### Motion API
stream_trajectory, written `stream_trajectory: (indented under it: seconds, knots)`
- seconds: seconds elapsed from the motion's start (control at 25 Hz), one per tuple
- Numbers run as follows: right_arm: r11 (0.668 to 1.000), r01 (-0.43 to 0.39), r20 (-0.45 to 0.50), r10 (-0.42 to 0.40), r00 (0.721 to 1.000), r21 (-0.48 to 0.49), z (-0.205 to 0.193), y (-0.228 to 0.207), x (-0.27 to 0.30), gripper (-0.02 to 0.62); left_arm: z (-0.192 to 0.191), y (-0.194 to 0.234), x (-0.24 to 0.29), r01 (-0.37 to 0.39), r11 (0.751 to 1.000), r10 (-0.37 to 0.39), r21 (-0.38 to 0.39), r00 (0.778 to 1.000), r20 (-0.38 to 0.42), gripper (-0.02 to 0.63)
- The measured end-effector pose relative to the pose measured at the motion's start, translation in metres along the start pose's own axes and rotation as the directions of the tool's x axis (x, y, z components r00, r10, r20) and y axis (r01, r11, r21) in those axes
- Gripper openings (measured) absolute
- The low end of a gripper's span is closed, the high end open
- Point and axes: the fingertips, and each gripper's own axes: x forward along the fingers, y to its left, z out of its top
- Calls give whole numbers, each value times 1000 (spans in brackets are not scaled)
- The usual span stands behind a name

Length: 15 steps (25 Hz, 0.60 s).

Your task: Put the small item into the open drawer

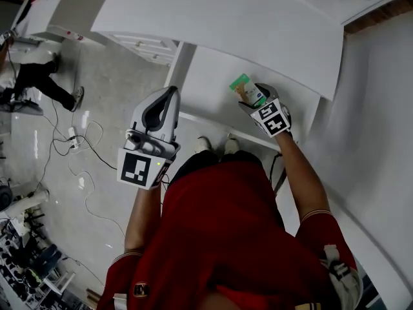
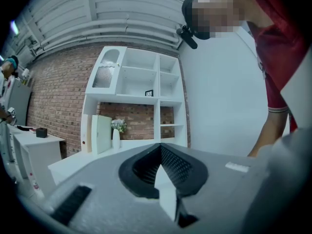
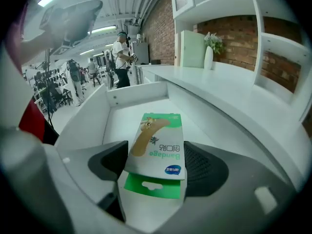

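Observation:
My right gripper [image 1: 255, 99] is shut on a small green-and-white bandage box [image 1: 243, 89], held over the open white drawer [image 1: 206, 82]. In the right gripper view the box [image 3: 158, 145] lies flat between the jaws of the right gripper [image 3: 156, 165], its far end pointing into the drawer [image 3: 83, 116], whose inside shows nothing else. My left gripper [image 1: 170, 97] is raised to the left of the drawer, over the floor, apart from everything. In the left gripper view the left gripper [image 2: 161, 152] has its jaws together with nothing between them.
A white countertop [image 1: 226, 24] overhangs the drawer, with a white vase [image 3: 208, 57] on it. A white shelf unit [image 2: 141, 82] stands against the brick wall. Cables [image 1: 71, 141] lie on the floor at left, where a person [image 1: 39, 76] stands. A white wall [image 1: 381, 108] is at right.

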Motion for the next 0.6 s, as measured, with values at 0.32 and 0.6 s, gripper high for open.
stream_trajectory:
  seconds: [0.32,0.6]
  knots:
    - [999,-16,-70,18,997,29,-21,-2,26,367,-2,3,-7,-30,999,30,11,999,-32,0]
    - [999,-30,-113,35,993,45,-37,-2,44,371,-6,4,-13,-42,999,43,26,998,-46,0]
